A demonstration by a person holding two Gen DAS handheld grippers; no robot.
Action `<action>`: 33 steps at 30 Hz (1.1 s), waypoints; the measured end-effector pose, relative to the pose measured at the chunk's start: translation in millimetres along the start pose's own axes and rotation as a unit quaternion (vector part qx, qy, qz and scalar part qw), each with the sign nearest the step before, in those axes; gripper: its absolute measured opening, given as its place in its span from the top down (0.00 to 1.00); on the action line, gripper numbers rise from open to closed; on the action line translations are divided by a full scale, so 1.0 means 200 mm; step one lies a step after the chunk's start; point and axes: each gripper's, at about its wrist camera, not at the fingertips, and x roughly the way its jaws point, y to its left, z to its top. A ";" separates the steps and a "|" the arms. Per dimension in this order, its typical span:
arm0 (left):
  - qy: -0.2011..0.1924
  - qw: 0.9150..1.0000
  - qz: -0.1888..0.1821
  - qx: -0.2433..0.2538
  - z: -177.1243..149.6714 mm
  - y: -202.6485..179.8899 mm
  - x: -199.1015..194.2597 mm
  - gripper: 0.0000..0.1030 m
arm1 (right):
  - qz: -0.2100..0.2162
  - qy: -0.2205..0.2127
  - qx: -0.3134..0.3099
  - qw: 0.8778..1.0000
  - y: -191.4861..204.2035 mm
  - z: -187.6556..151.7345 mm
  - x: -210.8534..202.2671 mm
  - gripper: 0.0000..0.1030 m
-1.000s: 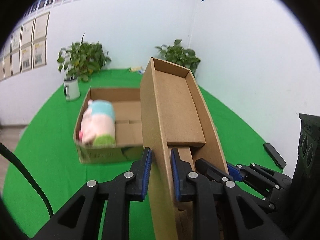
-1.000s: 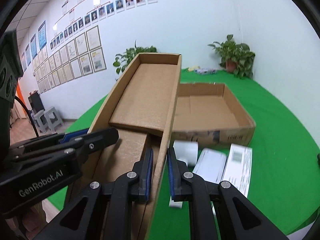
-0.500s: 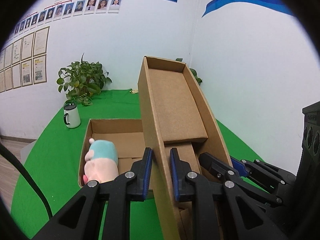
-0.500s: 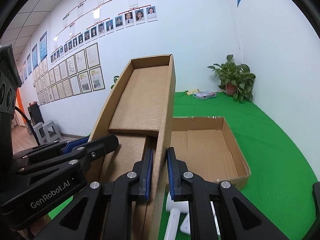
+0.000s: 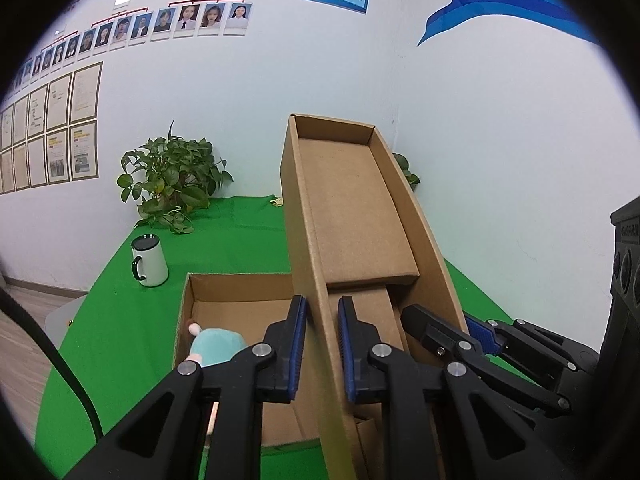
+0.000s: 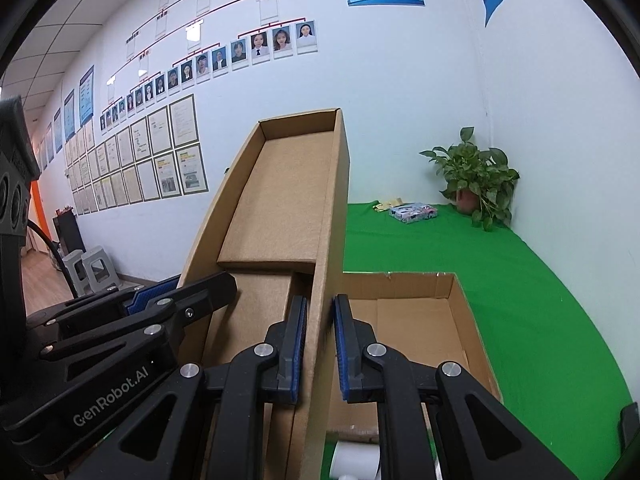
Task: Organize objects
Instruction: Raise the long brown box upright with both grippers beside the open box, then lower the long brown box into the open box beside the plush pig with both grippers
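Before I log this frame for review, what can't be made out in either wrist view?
- Pastel plush toy, left view: mostly hidden behind the left tongs.
- White objects, right view: cut off behind the right tongs and the lifted brown cardboard tray; what they are is unclear.
- Open cardboard box, both views: near floor covered by the tray.
- Small colourful packet, right view: too small to read.

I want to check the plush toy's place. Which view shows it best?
The left wrist view: the plush toy lies inside the open cardboard box, partly hidden behind the left gripper. The right wrist view shows none of it; the held carton blocks that side.
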 end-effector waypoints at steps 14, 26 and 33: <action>0.070 0.997 0.027 -0.018 -0.01 0.18 0.44 0.86 | 0.014 0.058 0.004 0.998 -0.01 0.10 0.67 0.89; 0.190 0.979 0.065 -0.022 -0.31 0.31 0.87 0.87 | 0.040 0.138 0.050 0.988 -0.19 -0.36 1.33 0.89; 0.244 0.967 0.068 -0.031 -0.44 0.36 1.01 0.87 | 0.041 0.189 0.071 0.979 -0.24 -0.58 1.57 0.89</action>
